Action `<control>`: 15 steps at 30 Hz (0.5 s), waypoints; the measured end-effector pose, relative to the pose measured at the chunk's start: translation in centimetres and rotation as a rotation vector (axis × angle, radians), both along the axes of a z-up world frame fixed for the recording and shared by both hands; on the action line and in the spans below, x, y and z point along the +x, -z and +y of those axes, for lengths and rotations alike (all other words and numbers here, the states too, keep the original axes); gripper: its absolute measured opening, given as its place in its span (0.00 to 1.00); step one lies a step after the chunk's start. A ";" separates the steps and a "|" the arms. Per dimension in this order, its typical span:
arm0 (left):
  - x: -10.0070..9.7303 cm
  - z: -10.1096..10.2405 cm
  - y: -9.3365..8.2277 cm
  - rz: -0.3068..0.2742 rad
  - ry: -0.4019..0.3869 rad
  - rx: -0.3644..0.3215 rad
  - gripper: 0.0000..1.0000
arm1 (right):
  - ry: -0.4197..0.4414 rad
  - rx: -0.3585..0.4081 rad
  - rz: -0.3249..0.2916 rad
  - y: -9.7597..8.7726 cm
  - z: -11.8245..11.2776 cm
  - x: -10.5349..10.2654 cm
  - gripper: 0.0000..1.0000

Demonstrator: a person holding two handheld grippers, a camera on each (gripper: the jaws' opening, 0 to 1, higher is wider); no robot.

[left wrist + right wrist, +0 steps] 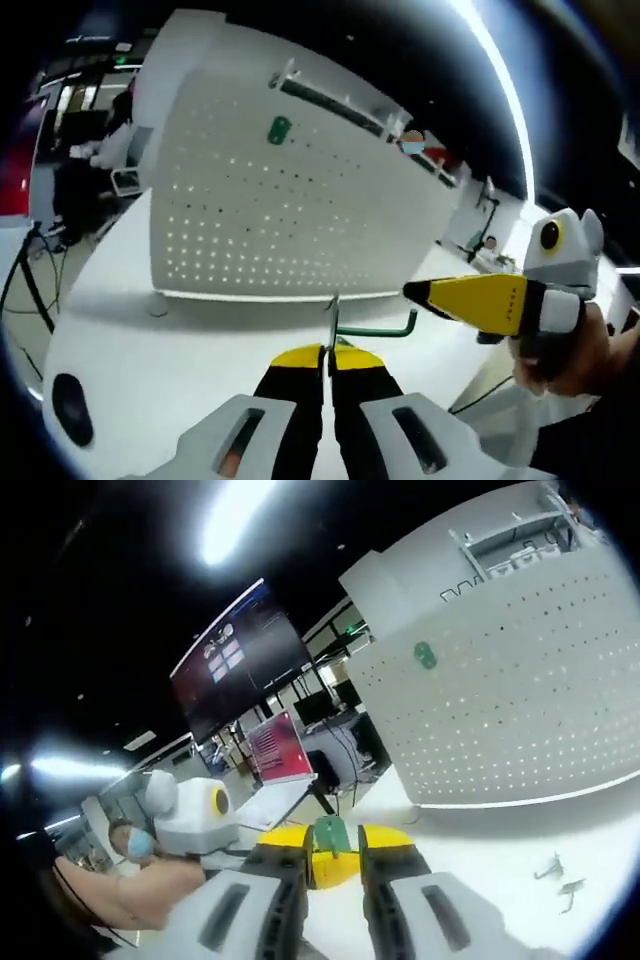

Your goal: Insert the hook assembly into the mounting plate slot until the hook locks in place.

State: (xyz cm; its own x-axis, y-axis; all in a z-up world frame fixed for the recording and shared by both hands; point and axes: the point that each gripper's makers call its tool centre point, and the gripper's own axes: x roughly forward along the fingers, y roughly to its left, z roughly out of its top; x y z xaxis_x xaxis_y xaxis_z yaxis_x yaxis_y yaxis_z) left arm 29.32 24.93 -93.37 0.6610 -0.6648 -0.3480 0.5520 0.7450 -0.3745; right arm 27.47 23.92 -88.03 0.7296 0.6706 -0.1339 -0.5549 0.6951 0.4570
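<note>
A white pegboard panel (290, 190) stands upright on a white bench (160, 360), near the bench's far edge, its face dotted with rows of small holes. This panel seems to be the mounting plate. In the left gripper view, the left gripper (328, 352) rises from below with its yellow-tipped jaws pressed together on a thin metal piece; from that pinch a green wire hook (380, 330) runs sideways to the right and turns up at its end. The hook's long axis lies roughly along the foot of the panel, not pointing into it, and it sits low, just in front of the panel's bottom edge. The right gripper (425, 292) comes in from the right, held by a hand (575, 350), its yellow tip hovering just above the hook's upturned end; whether it touches is hard to tell. In the right gripper view, the right gripper (333, 852) has a small green piece (330, 835) between its jaws, apparently nipped. A second green item (279, 129) already hangs high on the panel. Two small metal clips (558, 875) lie on the bench near the panel's foot. The left gripper is nearer the panel; the hook would likely need turning toward the holes.
</note>
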 end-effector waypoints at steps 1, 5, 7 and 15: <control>0.0 -0.1 -0.1 0.002 0.000 -0.010 0.01 | -0.006 -0.002 0.000 0.1 0.2 0.0 0.15; -0.4 -0.8 -0.5 -0.016 0.012 -0.035 0.01 | -0.018 0.002 0.005 0.5 0.8 -0.1 0.15; -0.6 -1.2 -0.6 -0.030 0.028 -0.029 0.01 | -0.026 0.008 0.006 0.5 0.9 -0.2 0.13; -0.4 -1.7 -2.1 -0.144 0.043 -0.005 0.01 | -0.029 -0.005 0.010 0.7 0.6 -0.1 0.03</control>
State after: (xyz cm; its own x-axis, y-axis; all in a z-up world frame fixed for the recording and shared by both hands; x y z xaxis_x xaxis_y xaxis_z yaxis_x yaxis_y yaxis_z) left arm 28.90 23.23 -91.30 0.6748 -0.6949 -0.2484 0.6313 0.7179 -0.2933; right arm 27.42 24.50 -88.78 0.7089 0.6904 -0.1441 -0.5702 0.6812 0.4591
